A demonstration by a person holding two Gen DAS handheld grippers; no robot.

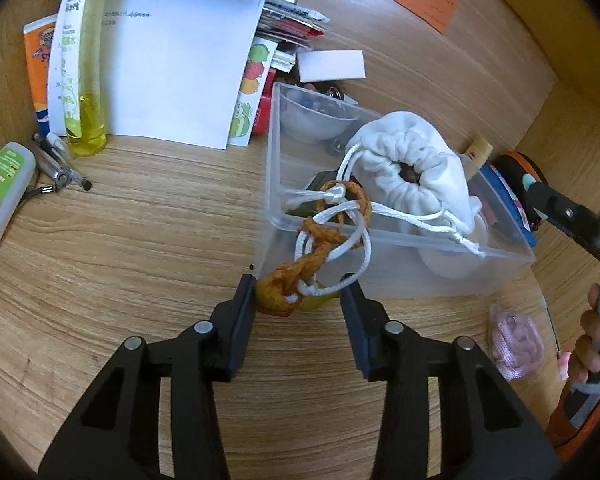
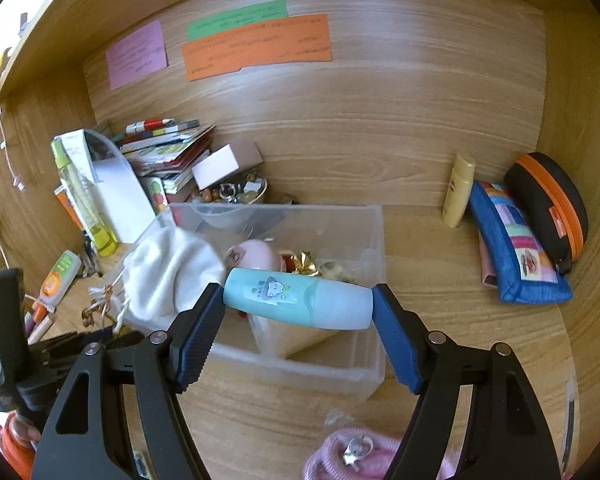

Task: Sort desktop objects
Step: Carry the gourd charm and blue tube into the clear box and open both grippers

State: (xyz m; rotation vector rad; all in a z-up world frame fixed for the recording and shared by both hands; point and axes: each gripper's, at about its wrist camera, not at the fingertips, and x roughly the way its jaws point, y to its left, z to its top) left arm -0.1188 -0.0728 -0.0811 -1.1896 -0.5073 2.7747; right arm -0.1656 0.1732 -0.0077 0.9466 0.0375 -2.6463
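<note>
In the left wrist view my left gripper (image 1: 298, 292) sits just before the clear plastic box (image 1: 420, 268). A yellow charm (image 1: 274, 300) fills the gap between its fingers and touches both pads. The charm hangs on an orange braided cord (image 1: 324, 236), which is tangled with the white drawstrings of a white pouch (image 1: 412, 160) lying in the box. In the right wrist view my right gripper (image 2: 298, 292) is shut on a teal bottle (image 2: 296, 298), held crosswise above the box's (image 2: 300, 364) near side. The pouch (image 2: 168, 268) fills the box's left end.
Papers (image 1: 172, 72), a yellow spray bottle (image 1: 84, 80) and an orange-green tube (image 1: 4, 196) lie to the left. A pink knitted item (image 2: 340, 456) lies in front of the box. A blue pencil case (image 2: 516, 256), a black-orange case (image 2: 548, 208) and a cream bottle (image 2: 458, 192) stand at the right, by the wooden back wall.
</note>
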